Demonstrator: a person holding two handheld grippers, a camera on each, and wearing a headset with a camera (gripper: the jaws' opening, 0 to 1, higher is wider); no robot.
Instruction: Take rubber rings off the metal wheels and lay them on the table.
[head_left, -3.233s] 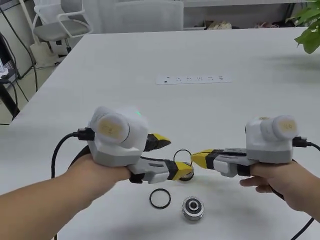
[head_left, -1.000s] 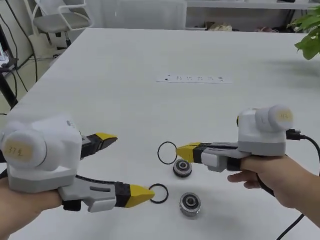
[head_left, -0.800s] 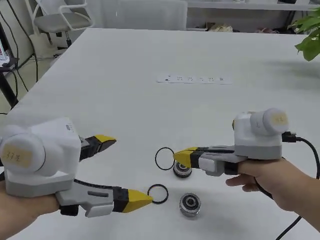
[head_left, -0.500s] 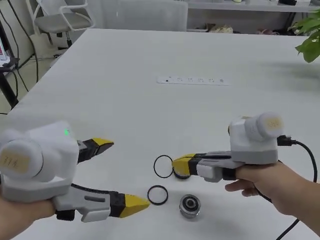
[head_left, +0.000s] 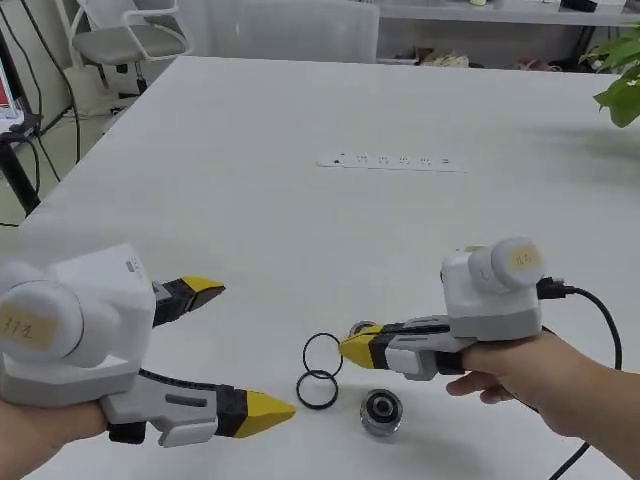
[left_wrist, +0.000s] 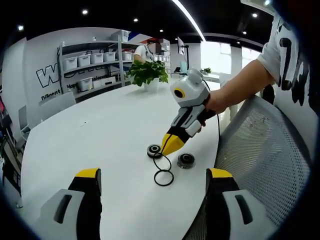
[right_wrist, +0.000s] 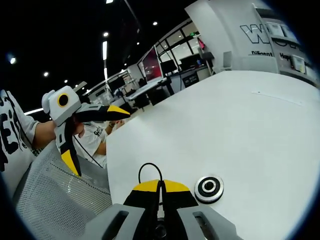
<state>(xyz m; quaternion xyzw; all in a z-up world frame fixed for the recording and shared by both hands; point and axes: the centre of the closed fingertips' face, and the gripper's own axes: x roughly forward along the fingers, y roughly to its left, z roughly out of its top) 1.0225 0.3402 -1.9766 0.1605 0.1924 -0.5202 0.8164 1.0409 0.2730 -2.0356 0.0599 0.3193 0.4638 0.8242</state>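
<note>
right gripper (head_left: 350, 347) pinches a rubber ring (head_left: 322, 354) ahead of its tips, low, likely to lay it by the loose ring (head_left: 317, 390) just beneath; left gripper (head_left: 243, 349) hangs spread, clear.

rubber ring (head_left: 298, 389) black | metal wheel (head_left: 381, 411) silver, dark centre | table (head_left: 300, 180) white | left hand-held gripper (head_left: 250, 348) yellow-tipped, grey-white

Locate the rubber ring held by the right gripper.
Head view, lower centre: the held ring hangs from the right gripper's shut jaws, next to the loose ring lying on the table, left of the nearer wheel.
</note>
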